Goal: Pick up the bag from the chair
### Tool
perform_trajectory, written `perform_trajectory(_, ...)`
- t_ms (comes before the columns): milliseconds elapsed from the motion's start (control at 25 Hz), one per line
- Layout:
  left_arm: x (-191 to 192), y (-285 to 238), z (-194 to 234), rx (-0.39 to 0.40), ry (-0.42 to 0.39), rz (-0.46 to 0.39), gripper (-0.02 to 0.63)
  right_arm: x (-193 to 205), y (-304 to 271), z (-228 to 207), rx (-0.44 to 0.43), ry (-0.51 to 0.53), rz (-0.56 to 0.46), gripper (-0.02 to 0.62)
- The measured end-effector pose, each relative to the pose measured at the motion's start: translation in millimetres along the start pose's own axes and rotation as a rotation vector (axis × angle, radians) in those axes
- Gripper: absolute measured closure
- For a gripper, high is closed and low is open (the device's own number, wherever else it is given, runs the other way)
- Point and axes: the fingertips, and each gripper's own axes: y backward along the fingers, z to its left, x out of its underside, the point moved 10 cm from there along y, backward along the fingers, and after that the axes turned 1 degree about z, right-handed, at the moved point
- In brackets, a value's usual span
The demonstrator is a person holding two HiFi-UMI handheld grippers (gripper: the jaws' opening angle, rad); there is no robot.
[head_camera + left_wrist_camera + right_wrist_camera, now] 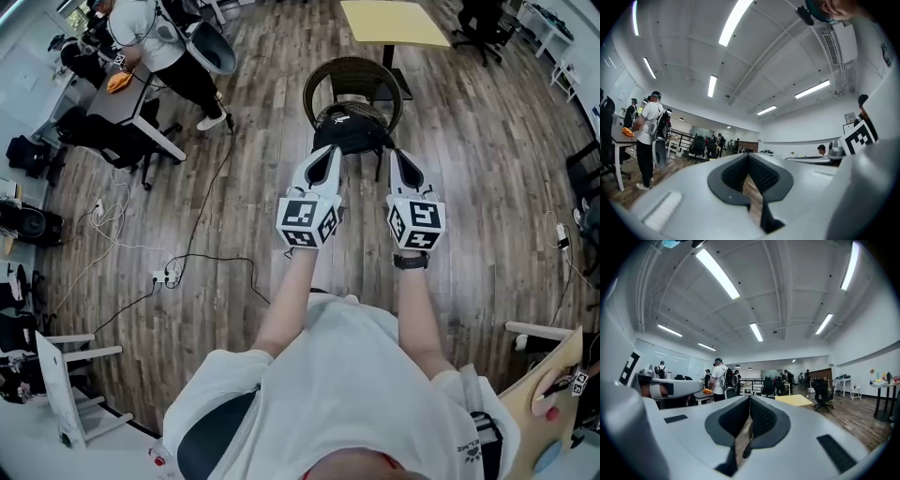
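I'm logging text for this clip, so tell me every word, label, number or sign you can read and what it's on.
No text here can be read.
Dark print on the person's sleeve: too small to read.
White mark on the bag: too small to read.
The left tool and right tool: square marker patterns only, no words.

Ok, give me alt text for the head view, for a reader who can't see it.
Seen from above, a person in a white T-shirt points the left gripper and right gripper, both shut, at a black bag lying on a round chair on a wooden floor. A yellow table stands beyond the chair.
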Motion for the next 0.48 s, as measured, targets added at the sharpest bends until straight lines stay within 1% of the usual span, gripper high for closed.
perform_trajectory(120,8,6,-5,-0.003,0.015,0.016,0.597,13,2,-5,-0.025,-0.025,-0.004,0.584)
perform_trajectory(240,14,7,-3,-0.024,0.02,0.032,0.597,25,0,-8,-0.039,-0.041,0.022,0.584)
perform_trajectory(320,18,2,2,-0.036,0.029,0.042,0.595,27,-5,-12,-0.043,-0.046,0.038,0.586)
perform_trajectory(480,27,-14,12,-0.033,0.046,0.054,0.597,32,-20,-18,-0.051,-0.041,0.06,0.584)
